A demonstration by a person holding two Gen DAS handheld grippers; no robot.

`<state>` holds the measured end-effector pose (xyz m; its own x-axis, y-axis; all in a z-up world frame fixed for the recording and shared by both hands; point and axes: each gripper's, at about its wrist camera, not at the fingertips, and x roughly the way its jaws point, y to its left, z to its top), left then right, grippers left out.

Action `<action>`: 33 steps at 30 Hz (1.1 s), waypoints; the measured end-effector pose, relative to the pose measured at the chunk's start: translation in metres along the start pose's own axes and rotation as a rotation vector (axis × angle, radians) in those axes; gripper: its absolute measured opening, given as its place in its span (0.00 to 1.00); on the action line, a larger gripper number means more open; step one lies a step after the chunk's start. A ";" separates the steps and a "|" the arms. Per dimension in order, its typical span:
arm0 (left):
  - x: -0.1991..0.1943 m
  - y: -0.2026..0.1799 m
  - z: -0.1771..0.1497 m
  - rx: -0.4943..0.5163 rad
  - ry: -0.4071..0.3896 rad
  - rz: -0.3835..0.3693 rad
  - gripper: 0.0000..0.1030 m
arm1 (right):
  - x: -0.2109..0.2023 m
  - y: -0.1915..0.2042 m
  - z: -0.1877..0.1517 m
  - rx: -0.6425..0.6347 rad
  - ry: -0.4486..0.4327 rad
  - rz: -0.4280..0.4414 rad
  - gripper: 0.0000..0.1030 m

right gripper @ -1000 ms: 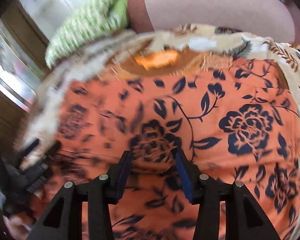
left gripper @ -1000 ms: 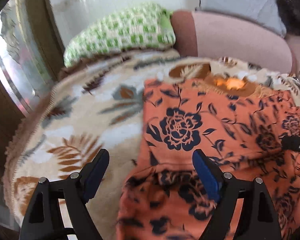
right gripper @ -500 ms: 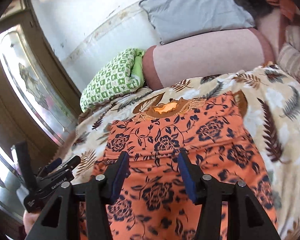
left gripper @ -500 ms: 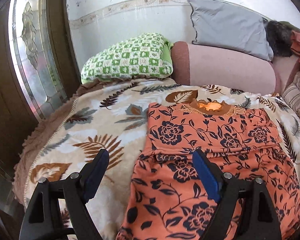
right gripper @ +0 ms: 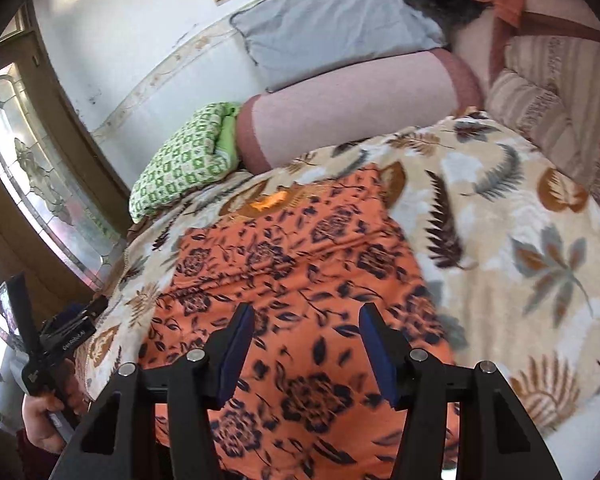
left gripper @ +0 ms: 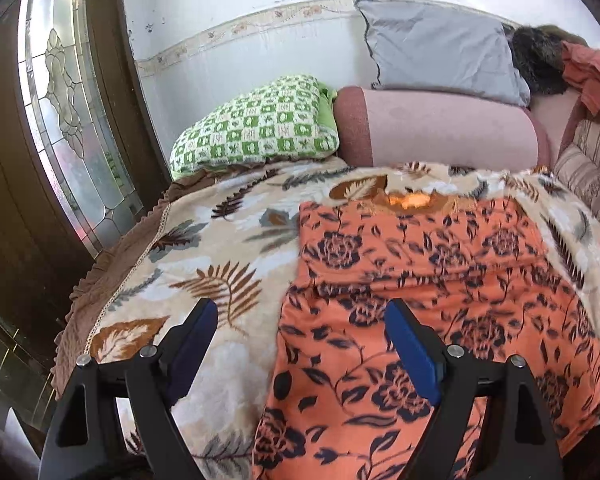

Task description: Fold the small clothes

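Observation:
An orange garment with dark blue flowers (left gripper: 428, 288) (right gripper: 300, 280) lies spread on the leaf-patterned blanket (left gripper: 220, 248), its neckline at the far end and a fold crease running across its upper part. My left gripper (left gripper: 300, 320) hovers above the garment's near left edge, jaws wide apart with nothing between them. My right gripper (right gripper: 306, 320) hangs over the garment's near half; its jaws are opening and nothing is between them. In the right wrist view the left gripper (right gripper: 72, 320) shows at the lower left, held by a hand (right gripper: 46, 420).
A green checked pillow (left gripper: 260, 128), a pink bolster (left gripper: 440, 132) and a grey cushion (left gripper: 440, 48) line the far wall. A striped cushion (left gripper: 592, 168) sits at the right. A wooden door with patterned glass (left gripper: 68, 120) stands left of the bed. The blanket's fringe edge (left gripper: 112, 264) drops off on the left.
Both grippers have pulled back and up from the garment, so more of the bed and wall shows. The right jaws have spread wider. The garment stays flat on the blanket.

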<state>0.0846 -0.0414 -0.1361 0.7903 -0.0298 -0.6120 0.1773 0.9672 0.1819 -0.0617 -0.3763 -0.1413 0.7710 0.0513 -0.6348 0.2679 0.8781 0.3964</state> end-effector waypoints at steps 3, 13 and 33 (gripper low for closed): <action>0.004 0.003 -0.017 0.030 0.029 0.020 0.84 | -0.012 -0.016 -0.007 0.021 0.002 -0.025 0.57; 0.029 0.004 -0.079 0.139 0.190 0.053 0.84 | -0.012 -0.076 -0.035 0.183 0.073 -0.019 0.58; 0.056 0.086 -0.120 -0.123 0.420 -0.044 0.81 | 0.046 -0.159 -0.095 0.430 0.323 0.036 0.59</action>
<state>0.0739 0.0702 -0.2467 0.4722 0.0086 -0.8814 0.1148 0.9908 0.0711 -0.1242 -0.4685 -0.2967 0.5850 0.2809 -0.7609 0.5094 0.6028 0.6141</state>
